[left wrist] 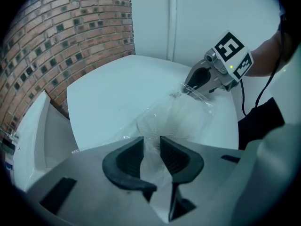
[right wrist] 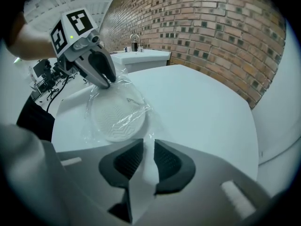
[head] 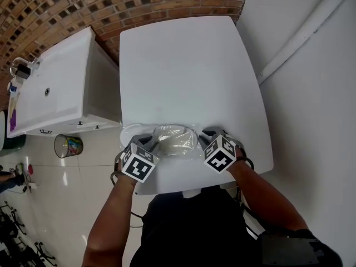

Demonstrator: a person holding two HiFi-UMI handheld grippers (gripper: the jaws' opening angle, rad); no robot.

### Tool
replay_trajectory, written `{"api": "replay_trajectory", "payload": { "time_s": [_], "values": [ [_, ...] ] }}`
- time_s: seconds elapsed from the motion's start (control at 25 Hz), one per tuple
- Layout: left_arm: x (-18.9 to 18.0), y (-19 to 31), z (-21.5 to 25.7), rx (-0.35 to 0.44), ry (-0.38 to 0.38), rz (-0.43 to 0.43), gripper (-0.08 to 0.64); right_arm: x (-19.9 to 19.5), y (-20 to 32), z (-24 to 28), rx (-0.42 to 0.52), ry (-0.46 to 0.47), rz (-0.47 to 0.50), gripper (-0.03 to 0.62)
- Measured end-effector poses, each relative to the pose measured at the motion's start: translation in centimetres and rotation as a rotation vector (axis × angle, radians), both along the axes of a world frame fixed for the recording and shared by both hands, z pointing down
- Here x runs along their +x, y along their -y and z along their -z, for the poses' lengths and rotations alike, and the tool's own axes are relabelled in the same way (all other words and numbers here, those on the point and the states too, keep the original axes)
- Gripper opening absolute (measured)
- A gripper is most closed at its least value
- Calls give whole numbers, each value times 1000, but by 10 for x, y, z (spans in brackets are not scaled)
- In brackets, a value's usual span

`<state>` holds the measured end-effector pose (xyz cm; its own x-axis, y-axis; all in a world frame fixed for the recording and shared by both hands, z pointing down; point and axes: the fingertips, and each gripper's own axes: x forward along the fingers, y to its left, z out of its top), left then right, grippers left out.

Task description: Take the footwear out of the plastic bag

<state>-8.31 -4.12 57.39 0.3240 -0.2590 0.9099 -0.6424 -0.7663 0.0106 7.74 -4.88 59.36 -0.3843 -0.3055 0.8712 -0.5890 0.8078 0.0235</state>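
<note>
**Jaws clamped on both sides, load strung between**

Left gripper (left wrist: 151, 150): jaws nearly together, with a fold of clear film running up between the ribbed pads. Pinched, not empty. Right gripper (right wrist: 147, 155): same picture, jaws closed on a pale strip of the same film.

Plastic bag (head: 176, 139) lies on the white surface (head: 189, 65) at its near edge, lower centre of the head view, pulled out between the two grips. Footwear (right wrist: 115, 113) is inside it, a pale piece with a zigzag-ribbed sole showing through the film, flat on the surface.

Key relation: the footwear sits between the two sets of jaws, its long axis running left to right across the head view, roughly on the line joining them. Neither hand is clearly nearer. Which end of the bag is the mouth I cannot tell.

Pose: both forearms come up from the bottom of the head view and converge on the bag. Both grippers pitch steeply down, marker cubes facing up, tips angled inward toward each other.

Judgement: the footwear is not yet out. One grip would likely have to shift onto it while the other holds the film.
</note>
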Motion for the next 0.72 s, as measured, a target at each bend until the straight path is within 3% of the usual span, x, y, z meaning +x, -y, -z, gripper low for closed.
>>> {"api": "replay_trajectory", "payload": {
  "time_s": [0.4, 0.56, 0.72],
  "values": [
    [3, 3, 9, 46, 6, -10, 117, -2, 29, 7, 32, 12, 9, 74],
    [-9, 9, 23, 112, -1, 25, 114, 5, 25, 26, 17, 128, -86, 64],
    [-29, 5, 24, 121, -32, 106, 98, 5, 13, 28, -103, 321, -197, 34]
  ]
}}
